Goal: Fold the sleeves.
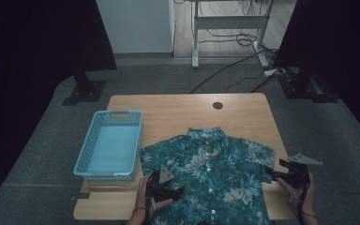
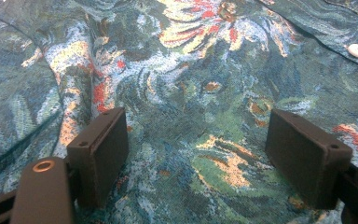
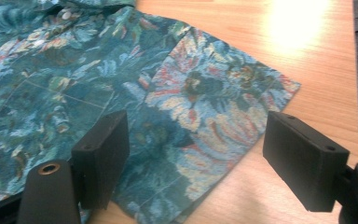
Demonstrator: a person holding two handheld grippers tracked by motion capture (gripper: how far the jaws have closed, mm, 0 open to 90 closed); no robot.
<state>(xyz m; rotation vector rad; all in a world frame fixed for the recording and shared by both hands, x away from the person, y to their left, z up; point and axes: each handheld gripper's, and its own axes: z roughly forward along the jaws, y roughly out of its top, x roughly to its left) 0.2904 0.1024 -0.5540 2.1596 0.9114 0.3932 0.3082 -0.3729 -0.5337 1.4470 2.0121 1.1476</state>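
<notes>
The left gripper (image 2: 196, 154) hangs low over the front of the shirt (image 1: 211, 180), its jaws spread wide with patterned cloth under and between them but nothing pinched. In the high view it (image 1: 164, 185) sits over the shirt's lower left part, near the table's front edge. The right gripper (image 3: 196, 158) also stands wide open and holds nothing; its jaws straddle the hem of the shirt's right sleeve (image 3: 223, 107), one over cloth and the other over bare table (image 3: 303, 56).

The shirt lies flat and buttoned, collar away from the person, across the near half of the wooden table. A light blue basket (image 1: 110, 145) stands just beside its left sleeve.

The likely next step is a fold, and the risks lie in the grips. If the left jaws close in the middle of the cloth, they may catch just the top layer or bunch it into a ridge. On the right, a shallow bite on the sleeve hem could slip free, and pulling one side before the other could drag the shirt crooked or toward the near edge.
</notes>
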